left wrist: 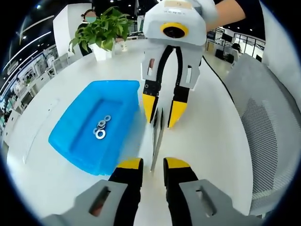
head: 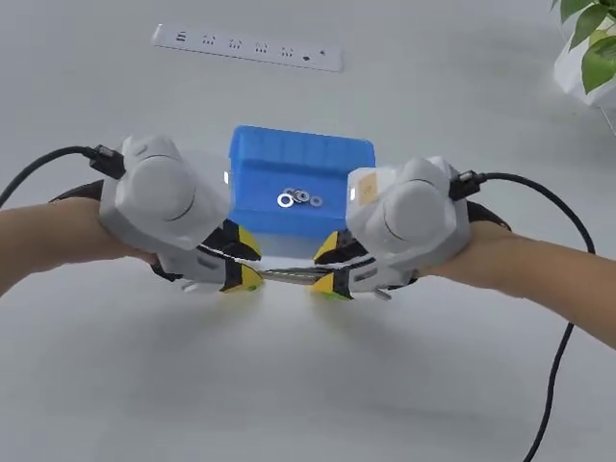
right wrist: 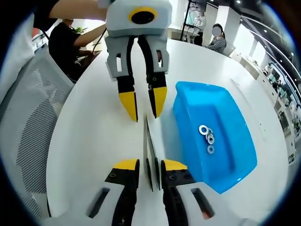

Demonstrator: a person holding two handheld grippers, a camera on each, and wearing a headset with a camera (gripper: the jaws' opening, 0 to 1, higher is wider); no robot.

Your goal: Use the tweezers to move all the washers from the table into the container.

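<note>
Head view: the tweezers [head: 285,276] are seen bridging the left gripper [head: 241,268] and right gripper [head: 332,272], just before the blue container [head: 289,154], in which the washers [head: 300,198] are gathered. Left gripper view: the tweezers' narrow end lies between the jaws, though whether it is clamped cannot be told. Right gripper view: the arms are clasped, slightly spread, nothing pinched. With no washer seen on the table [head: 308,385], collecting is judged finished, and a steady set-down is called for.

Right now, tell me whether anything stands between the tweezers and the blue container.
Nothing visible does. The tweezers span between the left gripper and right gripper, right beside the blue container; only bare table separates them. The washers sit inside it.
</note>
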